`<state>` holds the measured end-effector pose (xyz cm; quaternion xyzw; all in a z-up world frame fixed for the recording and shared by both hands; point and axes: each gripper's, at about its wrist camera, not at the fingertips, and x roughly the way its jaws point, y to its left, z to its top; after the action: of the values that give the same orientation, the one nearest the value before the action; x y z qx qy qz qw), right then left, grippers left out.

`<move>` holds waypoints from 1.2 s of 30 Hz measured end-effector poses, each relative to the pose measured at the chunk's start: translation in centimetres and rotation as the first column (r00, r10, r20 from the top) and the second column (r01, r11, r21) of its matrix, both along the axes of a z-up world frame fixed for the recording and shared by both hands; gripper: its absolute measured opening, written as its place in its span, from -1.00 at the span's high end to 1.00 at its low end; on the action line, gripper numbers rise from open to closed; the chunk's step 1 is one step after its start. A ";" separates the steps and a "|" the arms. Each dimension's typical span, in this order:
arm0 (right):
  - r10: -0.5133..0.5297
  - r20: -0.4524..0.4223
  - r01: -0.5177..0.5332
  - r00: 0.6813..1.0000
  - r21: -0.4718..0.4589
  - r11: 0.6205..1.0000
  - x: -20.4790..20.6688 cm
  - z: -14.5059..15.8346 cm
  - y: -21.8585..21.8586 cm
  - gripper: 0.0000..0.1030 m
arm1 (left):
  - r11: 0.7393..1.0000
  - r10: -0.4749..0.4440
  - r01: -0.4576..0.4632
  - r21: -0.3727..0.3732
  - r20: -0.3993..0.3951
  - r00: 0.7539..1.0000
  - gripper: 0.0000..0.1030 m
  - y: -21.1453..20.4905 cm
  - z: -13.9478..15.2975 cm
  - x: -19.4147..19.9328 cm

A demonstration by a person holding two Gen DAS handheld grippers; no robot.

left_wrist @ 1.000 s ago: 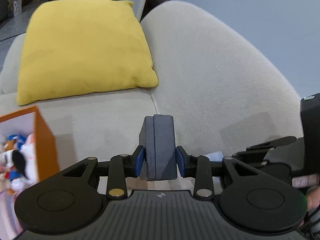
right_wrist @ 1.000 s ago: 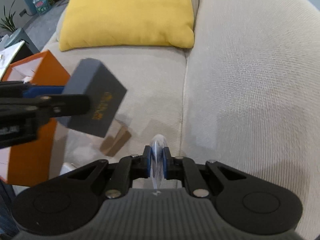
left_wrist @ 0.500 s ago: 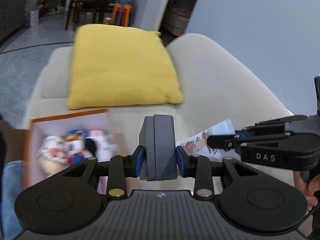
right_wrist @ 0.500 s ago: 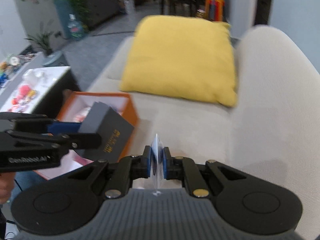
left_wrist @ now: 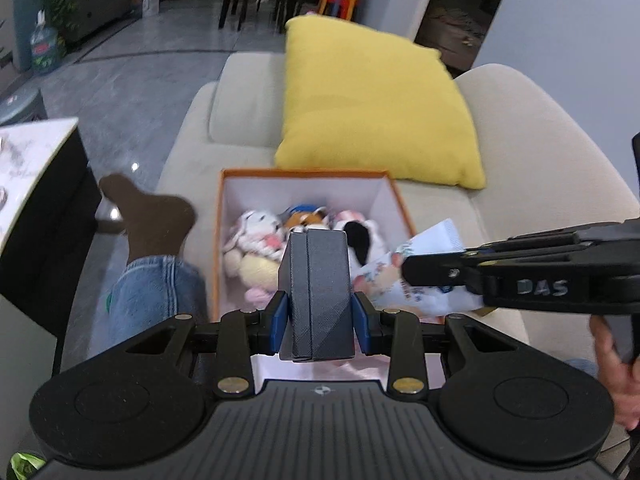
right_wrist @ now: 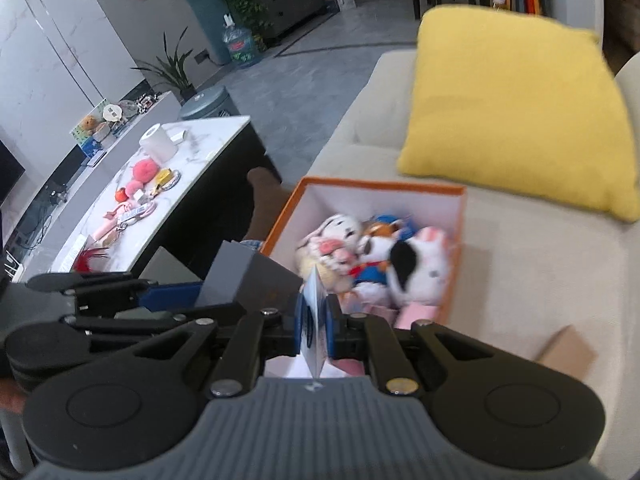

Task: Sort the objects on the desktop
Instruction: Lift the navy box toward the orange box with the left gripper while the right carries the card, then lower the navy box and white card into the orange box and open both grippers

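My left gripper is shut on a dark grey box, held upright above the near end of an orange storage box. That box sits on the beige sofa and holds several plush toys. My right gripper is shut on a thin white packet with a floral print, held edge-on over the same box. In the left wrist view the packet and the right gripper reach in from the right. The right wrist view shows the grey box and the left gripper at lower left.
A yellow cushion leans on the sofa back behind the orange box. A person's leg in jeans and a brown sock lies left of it. A marble-topped table with small items stands left. A brown cardboard piece lies on the seat.
Both grippers swung left from the bare sofa seat until they hang over the orange box, each keeping its load. The plush toys, the leg and the table have come into view.
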<state>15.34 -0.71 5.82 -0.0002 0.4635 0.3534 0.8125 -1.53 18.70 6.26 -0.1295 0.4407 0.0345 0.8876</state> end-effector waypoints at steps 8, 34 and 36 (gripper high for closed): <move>-0.027 -0.079 0.013 0.996 -0.172 0.985 2.5 -5.7 5.7 0.77 | 0.999 -0.003 0.001 -0.050 -0.046 0.999 0.24 2.2 -4.1 1.0; -0.038 -0.198 -0.027 0.980 -0.316 0.948 5.3 -5.7 8.5 0.68 | 0.998 -0.009 0.007 -0.055 -0.040 0.999 0.24 1.6 -9.5 2.0; -0.034 -0.171 -0.020 0.985 -0.309 0.951 5.0 -5.2 7.5 0.68 | 0.999 -0.008 0.007 -0.039 -0.047 0.999 0.24 1.4 -9.8 2.2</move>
<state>20.34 6.84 0.62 -0.0952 0.5824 0.2721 0.7601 0.62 20.05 -3.57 -0.1441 0.4625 0.0256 0.8744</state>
